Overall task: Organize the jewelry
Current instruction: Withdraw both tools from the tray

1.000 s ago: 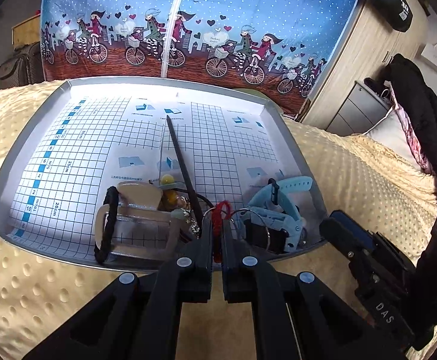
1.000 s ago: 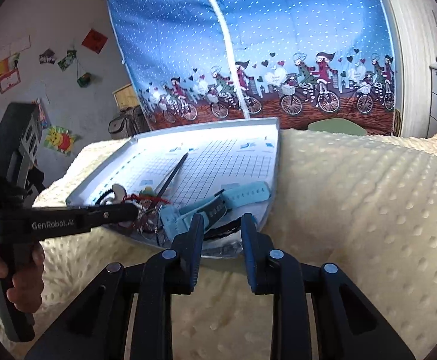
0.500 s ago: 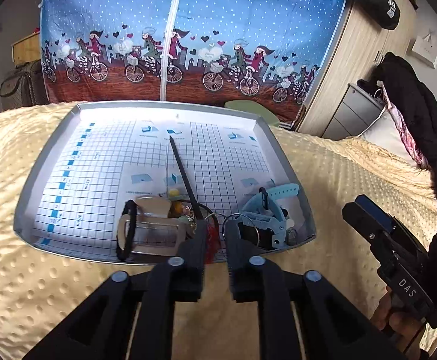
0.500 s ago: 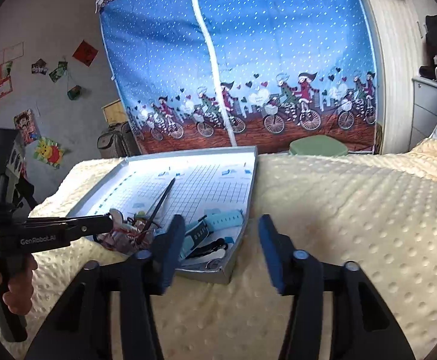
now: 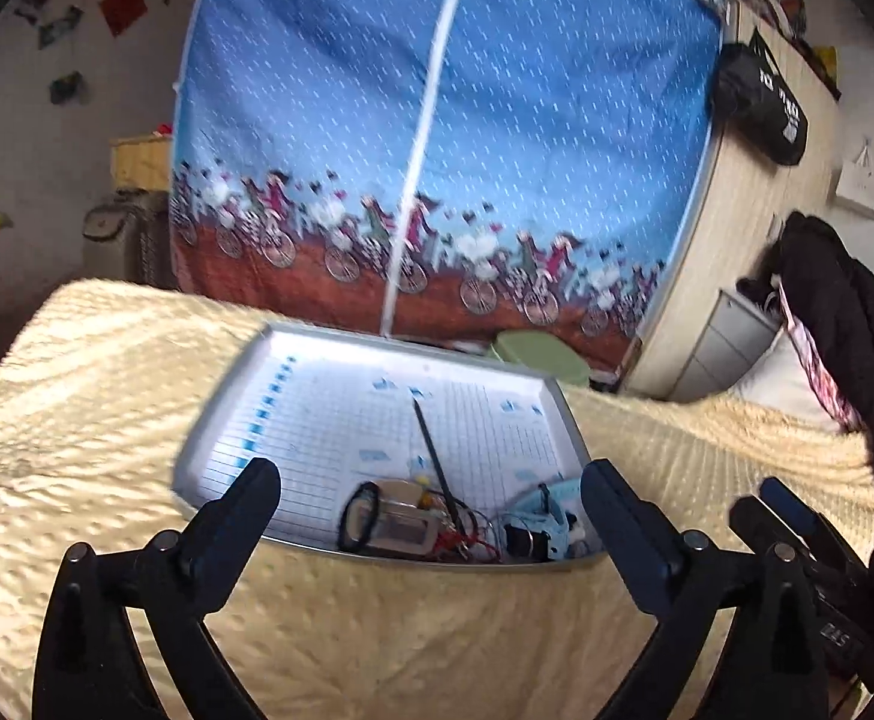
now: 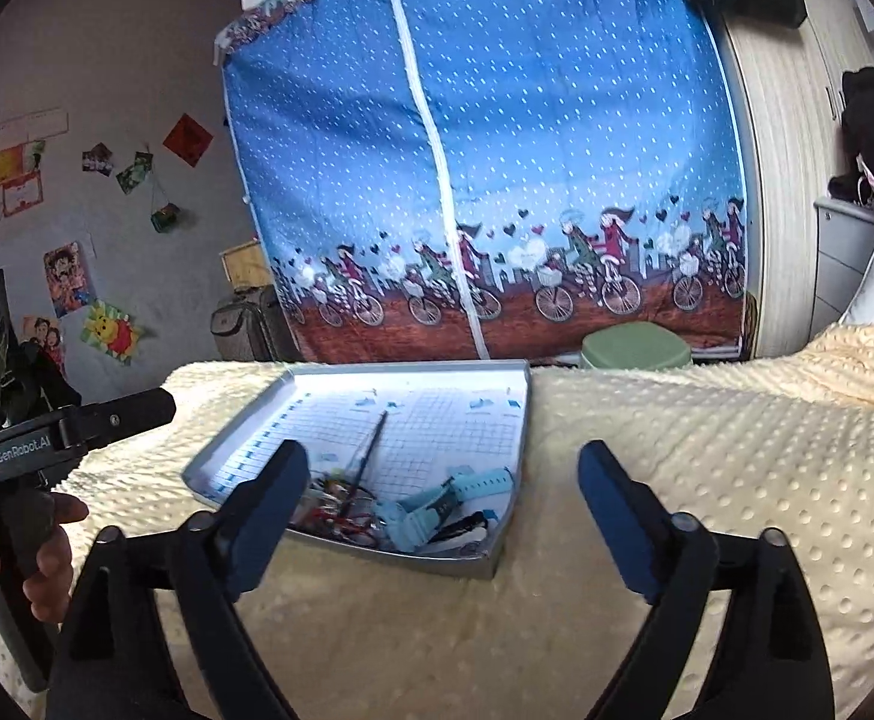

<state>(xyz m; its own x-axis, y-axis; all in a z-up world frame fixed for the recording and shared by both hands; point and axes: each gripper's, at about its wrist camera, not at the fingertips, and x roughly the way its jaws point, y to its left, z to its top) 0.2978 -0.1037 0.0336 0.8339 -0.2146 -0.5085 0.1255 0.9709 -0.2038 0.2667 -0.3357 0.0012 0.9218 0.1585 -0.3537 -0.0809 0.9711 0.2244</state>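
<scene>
We hold both tools spread wide and empty above the bed; the jewelry heap (image 5: 437,525) lies straight ahead in the tray's (image 5: 215,420) near end, closer to our left tool (image 5: 431,516) than our right tool (image 6: 442,498).

**A:** What is closest to the camera?

**B:** The left gripper (image 5: 431,498), its two black fingers (image 5: 239,516) spread wide apart, holding nothing, above a cream dimpled blanket (image 5: 77,420).

**A:** And beyond it?

**B:** A shallow grey tray (image 5: 209,420) lined with grid paper rests on the blanket. At its near edge lies a small heap: a black hair tie (image 5: 357,517), a clear plastic case (image 5: 404,525), red cord (image 5: 457,537) and a pale blue watch (image 5: 535,507). A thin dark stick (image 5: 434,453) points from the heap toward the far rim.

**A:** Anything else?

**B:** The right gripper (image 5: 796,546) shows at the lower right. Behind hangs a blue curtain (image 5: 437,120) printed with cyclists. The picture is slightly blurred.
</scene>
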